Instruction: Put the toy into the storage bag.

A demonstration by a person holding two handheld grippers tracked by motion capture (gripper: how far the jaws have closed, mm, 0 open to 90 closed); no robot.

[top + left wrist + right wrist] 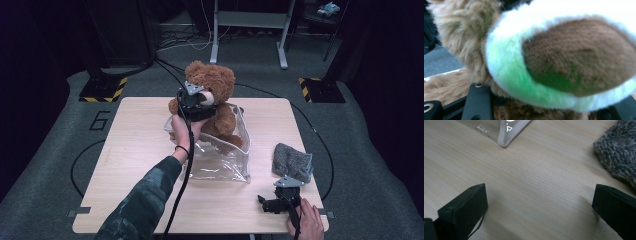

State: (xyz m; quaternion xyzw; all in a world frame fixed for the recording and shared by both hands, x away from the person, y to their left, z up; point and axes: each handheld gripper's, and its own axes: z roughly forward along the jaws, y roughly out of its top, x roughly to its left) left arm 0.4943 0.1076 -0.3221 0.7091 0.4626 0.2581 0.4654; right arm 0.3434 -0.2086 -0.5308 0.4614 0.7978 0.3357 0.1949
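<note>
A brown teddy bear [216, 82] sits upright at the back middle of the wooden table [140, 130], its lower body inside a clear plastic bag [225, 160] with a white edge. My left gripper [201, 101] is at the bear's chest, just under its snout, with its jaws closed on the fur. In the left gripper view the white snout with its brown nose [574, 55] looms very close, and fur lies between the black jaws of my left gripper [549, 111]. My right gripper [262, 202] rests on the table at the front right. Its jaws stand wide apart over bare wood [539, 202].
A grey fuzzy cloth [293, 161] lies at the table's right edge, just behind the right gripper, with its edge also visible [619, 152]. The bag's white corner [506, 135] lies ahead of the right jaws. Cables and striped stand bases [105, 90] lie on the floor behind.
</note>
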